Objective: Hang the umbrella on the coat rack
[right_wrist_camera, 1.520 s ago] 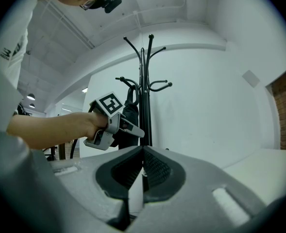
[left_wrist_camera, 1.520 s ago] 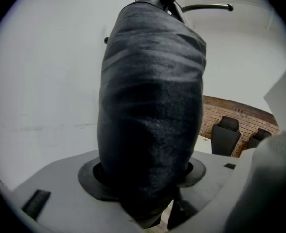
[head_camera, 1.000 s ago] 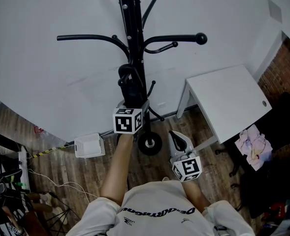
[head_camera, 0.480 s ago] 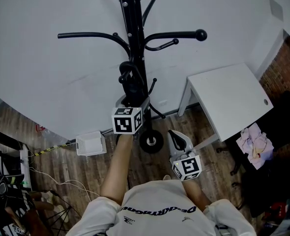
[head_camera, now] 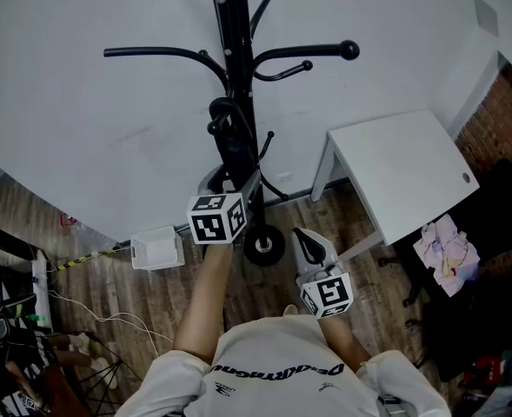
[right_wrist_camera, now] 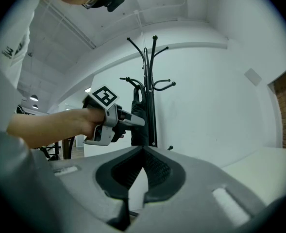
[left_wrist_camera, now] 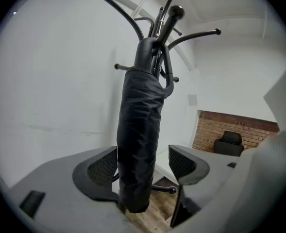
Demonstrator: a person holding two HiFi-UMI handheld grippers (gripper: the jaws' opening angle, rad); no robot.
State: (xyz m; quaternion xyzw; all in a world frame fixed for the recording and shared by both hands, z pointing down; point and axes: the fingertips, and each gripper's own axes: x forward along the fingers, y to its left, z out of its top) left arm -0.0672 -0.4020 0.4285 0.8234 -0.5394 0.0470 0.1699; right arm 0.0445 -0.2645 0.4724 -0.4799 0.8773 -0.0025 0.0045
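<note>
Left gripper (left_wrist_camera: 143,165): your jaws stand wide and have just been opening. The umbrella passes between them, with a clear gap at the right-hand pad; neither pad presses on it.
Umbrella (left_wrist_camera: 140,144): folded, black and upright. It hangs close against the pole of the coat rack (head_camera: 238,24), with its upper end up among the lower hooks. Which hook bears it cannot be told.
Right gripper (right_wrist_camera: 143,152): your jaws are brought together with nothing between them. It is held level, well apart from the rack and below the left gripper in the head view.
Surroundings: a white table (head_camera: 403,176) stands to the right of the rack, against the wall.
</note>
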